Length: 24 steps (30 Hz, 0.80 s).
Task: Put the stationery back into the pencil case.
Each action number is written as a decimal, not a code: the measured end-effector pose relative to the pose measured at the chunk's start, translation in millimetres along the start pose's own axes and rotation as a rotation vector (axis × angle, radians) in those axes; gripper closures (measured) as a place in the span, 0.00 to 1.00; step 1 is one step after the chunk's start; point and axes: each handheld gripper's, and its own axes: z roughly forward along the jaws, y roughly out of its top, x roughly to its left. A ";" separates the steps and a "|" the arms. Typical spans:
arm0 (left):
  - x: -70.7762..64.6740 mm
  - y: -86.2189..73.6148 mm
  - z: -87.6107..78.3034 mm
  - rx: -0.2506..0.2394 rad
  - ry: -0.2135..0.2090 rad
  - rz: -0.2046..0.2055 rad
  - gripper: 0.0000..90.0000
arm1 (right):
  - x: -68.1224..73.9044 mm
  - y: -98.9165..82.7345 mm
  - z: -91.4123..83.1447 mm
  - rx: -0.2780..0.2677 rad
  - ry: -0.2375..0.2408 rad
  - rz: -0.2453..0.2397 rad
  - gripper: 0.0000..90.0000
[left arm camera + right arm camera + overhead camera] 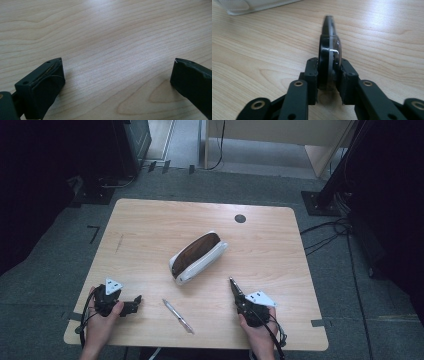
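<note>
A pale wood-grain worktop (pixel 150 220) stands on grey carpet with dark stands and trailing cables around it. The right claw (pixel 233 283), near the front right edge, is clenched on a slim dark pen-like object (pixel 329 60) that sticks out past the pads and points up and away toward the open white pencil case (pixel 198 257). The case lies at the middle of the worktop, just up and left of that tip, its long axis running diagonally from near-left to far-right and its dark mouth facing upward. The right hand (pixel 260 330) is the nearer one to the case, so I judge the coming move belongs to it: carry the held object forward and leftward and line it up with the case's diagonal opening. That hand lies low with the claw roughly level. The left claw (pixel 117 75) is released, jaws wide with nothing between them, resting low near the front left corner and aimed rightward. A silver pen (pixel 178 316) lies on the bare wood between the two hands, angled from upper left to lower right.
</note>
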 end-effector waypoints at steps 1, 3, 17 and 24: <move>0.0 0.0 0.0 0.000 0.000 0.000 0.00 | -0.9 0.2 -0.2 0.003 0.011 0.011 0.81; 0.0 0.0 0.0 0.000 0.000 0.000 0.00 | -2.9 0.7 -0.2 0.003 0.025 0.006 0.82; 0.0 0.0 0.0 0.000 0.000 0.000 0.00 | -4.4 28.7 -14.4 -0.057 0.107 -0.038 0.82; 0.0 0.0 0.0 0.000 -0.001 0.000 0.00 | 0.6 54.0 -23.0 -0.094 0.133 -0.087 0.82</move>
